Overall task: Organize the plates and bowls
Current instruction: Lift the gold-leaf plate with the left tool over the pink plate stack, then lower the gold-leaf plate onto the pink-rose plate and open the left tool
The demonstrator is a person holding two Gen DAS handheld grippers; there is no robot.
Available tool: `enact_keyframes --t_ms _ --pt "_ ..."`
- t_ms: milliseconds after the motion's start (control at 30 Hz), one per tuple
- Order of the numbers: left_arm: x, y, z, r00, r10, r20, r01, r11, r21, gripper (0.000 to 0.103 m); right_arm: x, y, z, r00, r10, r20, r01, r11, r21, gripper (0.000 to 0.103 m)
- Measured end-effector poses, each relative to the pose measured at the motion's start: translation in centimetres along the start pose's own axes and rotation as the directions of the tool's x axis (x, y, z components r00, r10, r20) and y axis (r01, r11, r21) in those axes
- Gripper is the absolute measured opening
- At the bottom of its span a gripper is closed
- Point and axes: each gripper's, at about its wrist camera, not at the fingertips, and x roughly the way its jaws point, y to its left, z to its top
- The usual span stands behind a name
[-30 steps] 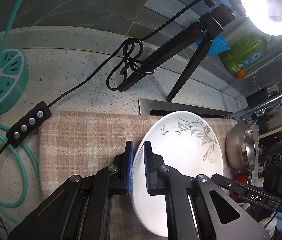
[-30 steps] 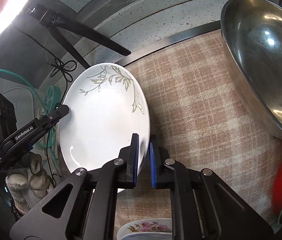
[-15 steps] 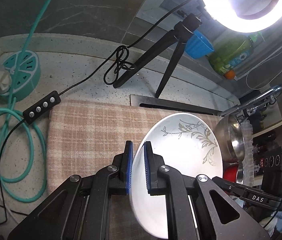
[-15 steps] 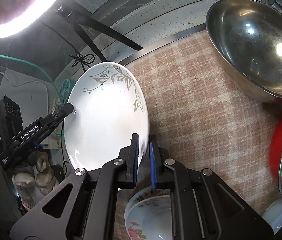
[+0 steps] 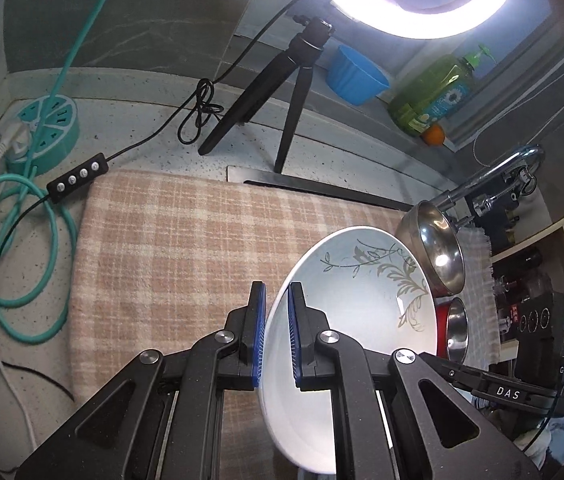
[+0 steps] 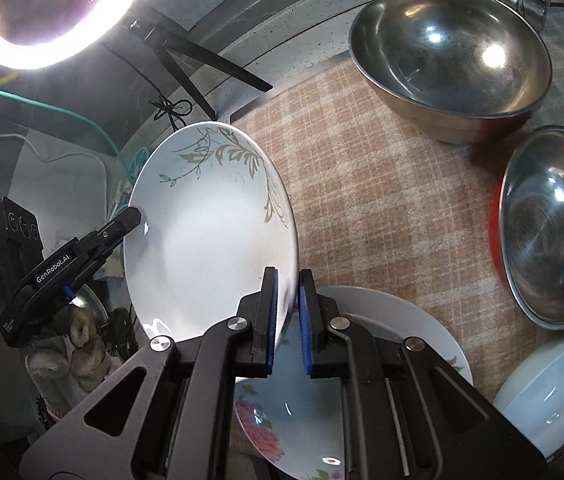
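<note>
Checked cloth [image 5: 170,248] covers the counter, with bare room at its left. Above it hangs one white leaf-patterned plate [image 6: 206,240], pinched at opposite rims by the left gripper [image 5: 277,334] and right gripper [image 6: 287,316], both clamped narrow. Two flowered plates [image 6: 282,412] lie stacked below; three steel bowls [image 6: 450,56] and a pale bowl [image 6: 546,392] crowd the right edge.

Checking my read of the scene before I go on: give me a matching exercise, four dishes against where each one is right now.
Things:
1. leaf-pattern plate
2. large steel bowl
3. rose-pattern plate
4. pale blue bowl

Places:
A. far end of the checked cloth, by the tap
B. bottom right corner of the right wrist view
C. clamped at opposite rims by left gripper and right gripper
D. under the right gripper

Pairs: 1-C, 2-A, 3-D, 4-B
</note>
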Motion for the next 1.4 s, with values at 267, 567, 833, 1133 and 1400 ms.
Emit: enact_keyframes --t_ms 267,567,833,1133,1400 --pt "-0.9 -1.4 -3.0 1.0 0.01 -0.002 -0.01 1.0 -0.016 0.009 -1.8 -1.4 -2.8 1.0 0.011 -0.018 -0.011 1.0 -0.015 0.01" --pt "-1.1 -2.9 -6.5 1.0 0.016 -0.021 -0.016 1.0 -0.01 0.009 -3.3 -3.6 -6.5 0.999 0.012 -0.038 -0.012 1.0 -0.012 0.01" --pt "-0.1 -3.8 -9.5 0.998 0.026 -0.052 -0.027 1.0 -0.014 0.009 -4.1 -5.5 -8.9 0.998 -0.008 -0.058 0.007 1.0 -0.013 0.01" --pt "0.6 -4.7 -11.3 0.996 0.043 -0.078 -0.043 0.999 0.002 0.009 -4.7 -7.3 -10.6 0.997 -0.012 -0.08 0.012 1.0 0.0 0.01" --pt "1.5 -5.2 -12.1 0.994 0.049 -0.096 -0.048 0.999 0.008 0.01 -5.1 -8.2 -10.9 0.996 -0.02 -0.089 0.021 1.0 0.012 0.01"
